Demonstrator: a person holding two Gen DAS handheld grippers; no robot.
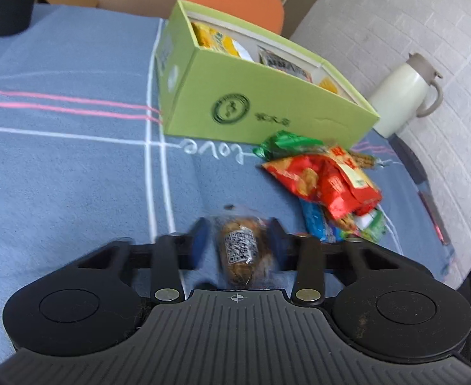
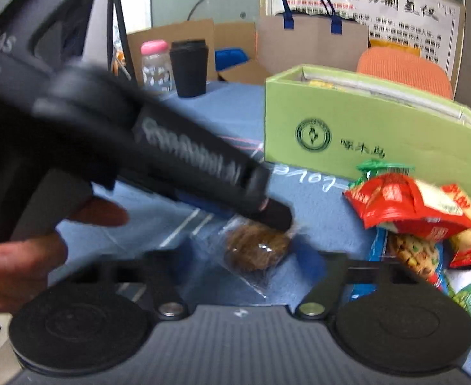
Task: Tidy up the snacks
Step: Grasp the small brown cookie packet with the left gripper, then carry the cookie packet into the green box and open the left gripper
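Observation:
A brown snack in a clear wrapper (image 1: 240,250) sits between the fingers of my left gripper (image 1: 238,234), which is shut on it just above the blue tablecloth. The same snack (image 2: 256,247) shows in the right wrist view under the left gripper's tip (image 2: 275,215). My right gripper (image 2: 248,256) is open and empty, its fingers on either side of the snack, close to it. A green cardboard box (image 1: 267,102) with packets inside stands behind; it also shows in the right wrist view (image 2: 379,134). A pile of red, green and blue snack packets (image 1: 328,183) lies to its right (image 2: 421,224).
A white jug (image 1: 405,96) stands at the right by the brick wall. A black cup (image 2: 188,67) and a pink-capped bottle (image 2: 156,64) stand at the far table edge. An orange chair (image 2: 402,67) and cardboard boxes are behind the table.

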